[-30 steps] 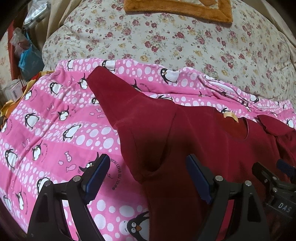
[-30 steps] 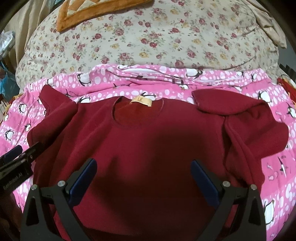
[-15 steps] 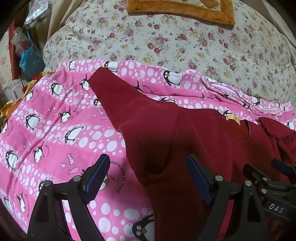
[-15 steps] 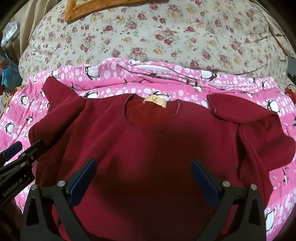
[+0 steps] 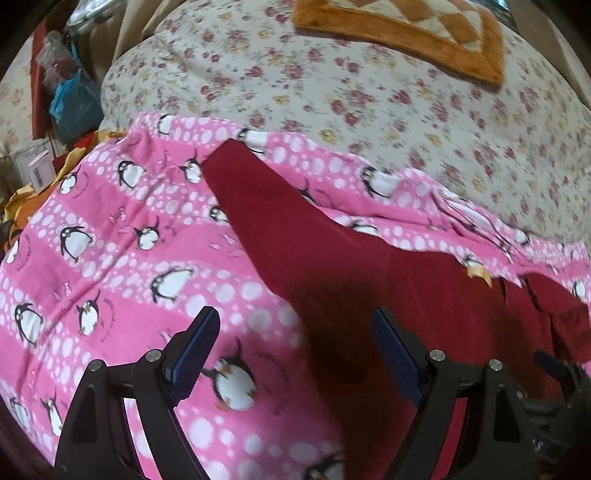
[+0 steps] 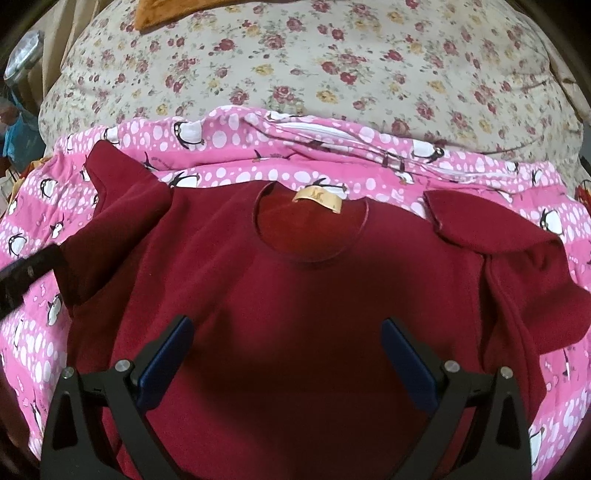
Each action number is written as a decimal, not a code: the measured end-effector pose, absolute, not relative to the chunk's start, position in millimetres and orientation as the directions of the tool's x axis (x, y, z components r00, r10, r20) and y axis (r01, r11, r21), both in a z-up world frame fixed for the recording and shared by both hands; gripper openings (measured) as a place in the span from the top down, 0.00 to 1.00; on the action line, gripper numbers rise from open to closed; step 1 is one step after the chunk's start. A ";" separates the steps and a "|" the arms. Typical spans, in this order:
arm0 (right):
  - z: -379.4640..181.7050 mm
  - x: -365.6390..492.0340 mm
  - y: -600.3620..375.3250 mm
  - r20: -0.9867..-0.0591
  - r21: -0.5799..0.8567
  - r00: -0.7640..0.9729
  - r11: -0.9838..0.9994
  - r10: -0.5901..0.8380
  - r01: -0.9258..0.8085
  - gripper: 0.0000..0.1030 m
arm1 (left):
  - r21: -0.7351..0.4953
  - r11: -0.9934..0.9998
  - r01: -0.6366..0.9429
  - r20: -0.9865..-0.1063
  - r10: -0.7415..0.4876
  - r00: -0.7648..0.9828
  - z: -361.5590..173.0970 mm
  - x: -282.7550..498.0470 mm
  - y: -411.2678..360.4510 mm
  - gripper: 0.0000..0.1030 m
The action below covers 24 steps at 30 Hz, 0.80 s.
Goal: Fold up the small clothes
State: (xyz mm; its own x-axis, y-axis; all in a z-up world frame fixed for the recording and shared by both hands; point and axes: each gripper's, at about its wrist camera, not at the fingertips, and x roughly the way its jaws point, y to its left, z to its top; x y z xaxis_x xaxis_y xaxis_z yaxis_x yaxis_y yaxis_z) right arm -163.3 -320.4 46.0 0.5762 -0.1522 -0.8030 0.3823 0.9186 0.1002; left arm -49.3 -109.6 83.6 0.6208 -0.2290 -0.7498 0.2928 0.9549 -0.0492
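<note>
A dark red top (image 6: 295, 295) lies spread flat on a pink penguin blanket (image 6: 240, 155), neck hole and tan label (image 6: 317, 197) at the far side. Its left sleeve (image 5: 280, 218) stretches out to the far left; its right sleeve (image 6: 517, 254) is folded back on itself. My left gripper (image 5: 295, 347) is open and empty, above the left sleeve's lower edge and the blanket (image 5: 110, 266). My right gripper (image 6: 288, 350) is open and empty above the top's chest. The left gripper's finger (image 6: 29, 273) shows at the left edge of the right wrist view.
A floral quilt (image 6: 314, 62) rises behind the blanket, with an orange-bordered mat (image 5: 406, 29) on it. Bags and clutter (image 5: 70, 99) stand at the far left beside the bed. The right gripper's finger (image 5: 554, 369) shows at the lower right of the left wrist view.
Both grippers have moved forward over the top, so it looks larger. The left gripper has shifted left, towards the blanket and the sleeve edge. Both stay open.
</note>
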 end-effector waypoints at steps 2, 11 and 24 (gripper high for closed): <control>45.8 -161.6 -319.6 -0.802 0.101 0.578 0.919 -0.151 0.380 0.00 | -0.068 0.958 0.277 -0.755 -0.231 0.614 82.0 -36.9 -103.8 0.35; 40.6 -159.2 -312.5 -0.816 0.100 0.566 0.934 -0.120 0.342 0.00 | -0.141 0.969 0.203 -0.796 -0.233 0.558 56.9 35.5 -90.5 0.45; 34.4 -159.1 -317.1 -0.825 0.143 0.559 0.925 -0.084 0.351 0.00 | -0.309 0.935 0.175 -0.808 -0.355 0.470 2.2 78.6 -99.6 1.00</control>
State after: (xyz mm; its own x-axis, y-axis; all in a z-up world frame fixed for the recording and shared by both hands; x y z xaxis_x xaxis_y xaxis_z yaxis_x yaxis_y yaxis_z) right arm -159.1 -317.1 34.4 0.5589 -0.0845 -0.8249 0.3508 0.9255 0.1429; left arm 78.6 -99.6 2.2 0.4704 -0.3548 -0.8080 0.1752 0.9349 -0.3086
